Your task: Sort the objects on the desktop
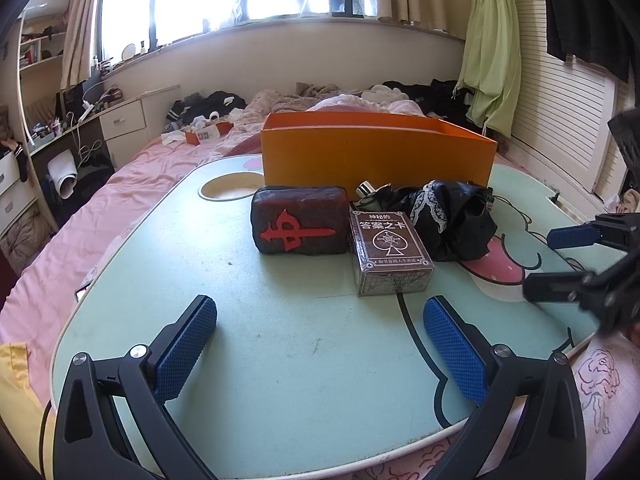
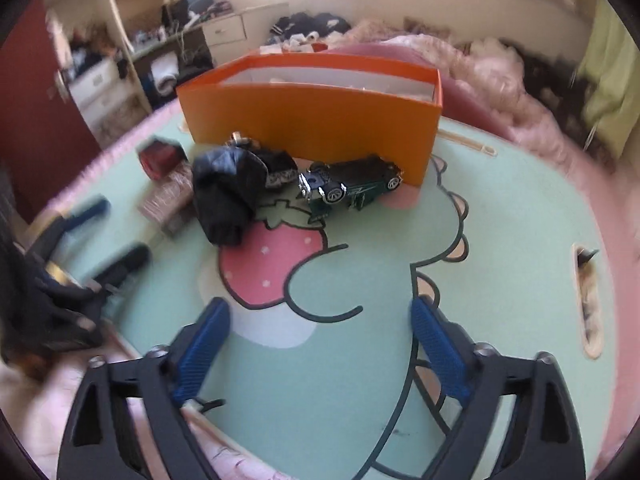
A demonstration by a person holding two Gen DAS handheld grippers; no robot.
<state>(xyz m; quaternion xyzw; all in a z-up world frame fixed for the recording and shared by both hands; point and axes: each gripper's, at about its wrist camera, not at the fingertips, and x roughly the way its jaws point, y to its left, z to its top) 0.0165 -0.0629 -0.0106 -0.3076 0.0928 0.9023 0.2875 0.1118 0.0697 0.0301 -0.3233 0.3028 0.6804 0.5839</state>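
Messy bedroom behind, and the mint bench (image 2: pixel 500 240) is sitting over the bed with an orange box (image 2: pixel 312 116) at its far side. Right tool (image 2: pixel 320 344) is hovering wide open, nothing in it. The toy car (image 2: pixel 352 186) is lying ahead of it, just in front of the box, long axis running across the view – so the jaws are already lining up across its narrow width. Left tool (image 1: pixel 320 344) is gaping empty too, facing the card deck (image 1: pixel 390 256) and mahjong block (image 1: pixel 300 220) – the car's clearly nearer the right one.
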